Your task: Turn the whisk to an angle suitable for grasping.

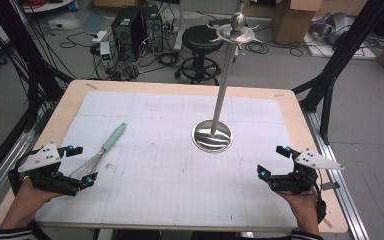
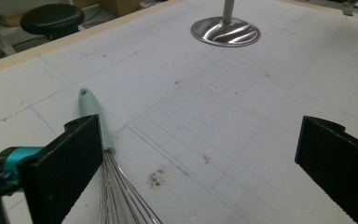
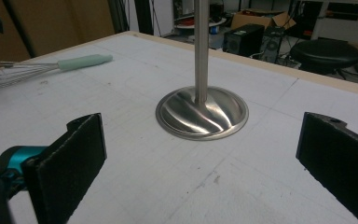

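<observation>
A whisk with a mint-green handle [image 1: 114, 137] lies on the white mat at the left, its wire head [image 1: 92, 165] pointing toward me. My left gripper [image 1: 83, 164] stands open at that wire head. In the left gripper view the whisk [image 2: 92, 114] runs just inside the left jaw, with no pad pressing on it. A steel stand with a round base [image 1: 212, 135] and a tall pole topped by hooks [image 1: 237, 30] stands in the middle. My right gripper [image 1: 272, 161] is open near the mat's right edge and faces the stand's base [image 3: 202, 112], with nothing between its jaws. The whisk [image 3: 81, 62] lies beyond.
The gridded white mat [image 1: 170, 180] covers a wooden table [image 1: 300, 115]. Behind the table stand a black stool [image 1: 201, 42], computer cases [image 1: 135, 25] and cardboard boxes [image 1: 292, 17]. Black frame posts [image 1: 330, 70] rise at both sides.
</observation>
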Demonstrator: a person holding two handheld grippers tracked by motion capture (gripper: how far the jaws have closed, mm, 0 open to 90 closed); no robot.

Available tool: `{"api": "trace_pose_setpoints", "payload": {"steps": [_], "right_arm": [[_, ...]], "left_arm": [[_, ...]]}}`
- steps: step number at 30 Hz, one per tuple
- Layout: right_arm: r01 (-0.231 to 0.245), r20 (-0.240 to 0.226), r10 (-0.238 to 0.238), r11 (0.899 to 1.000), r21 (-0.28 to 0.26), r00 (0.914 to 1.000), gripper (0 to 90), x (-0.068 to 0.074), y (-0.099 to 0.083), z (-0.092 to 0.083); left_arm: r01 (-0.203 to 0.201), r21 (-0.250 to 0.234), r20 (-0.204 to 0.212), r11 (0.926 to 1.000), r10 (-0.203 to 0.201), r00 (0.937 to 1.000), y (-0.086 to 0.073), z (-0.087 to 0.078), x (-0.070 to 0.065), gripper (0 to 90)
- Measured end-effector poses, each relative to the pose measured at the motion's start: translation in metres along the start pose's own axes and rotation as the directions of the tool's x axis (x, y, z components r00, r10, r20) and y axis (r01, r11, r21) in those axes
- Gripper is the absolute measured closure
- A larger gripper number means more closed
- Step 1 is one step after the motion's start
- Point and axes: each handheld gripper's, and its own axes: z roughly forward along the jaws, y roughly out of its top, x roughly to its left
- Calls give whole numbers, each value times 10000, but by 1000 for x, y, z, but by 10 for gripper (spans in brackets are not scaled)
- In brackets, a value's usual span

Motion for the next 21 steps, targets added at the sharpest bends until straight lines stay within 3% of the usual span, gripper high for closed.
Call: {"api": "trace_pose_setpoints", "payload": {"steps": [11, 14, 17, 21], "right_arm": [[203, -136, -201, 9996, 172, 9997, 5, 1, 3, 6], [281, -75, -279, 9995, 150, 9996, 5, 4, 6, 6], [540, -178, -535, 9982, 262, 9984, 5, 9, 9, 7], [524, -200, -518, 9982, 282, 9985, 5, 10, 10, 5]], "left_arm": [[17, 64, -227, 10000, -15, 9997, -2, -5, 2, 17], [-234, 245, -491, 9994, 246, 9985, 0, -6, 2, 17], [-121, 143, -384, 9998, 126, 9992, 0, -6, 2, 17], [-320, 34, -185, 9995, 321, 9993, 2, -3, 1, 17]]}}
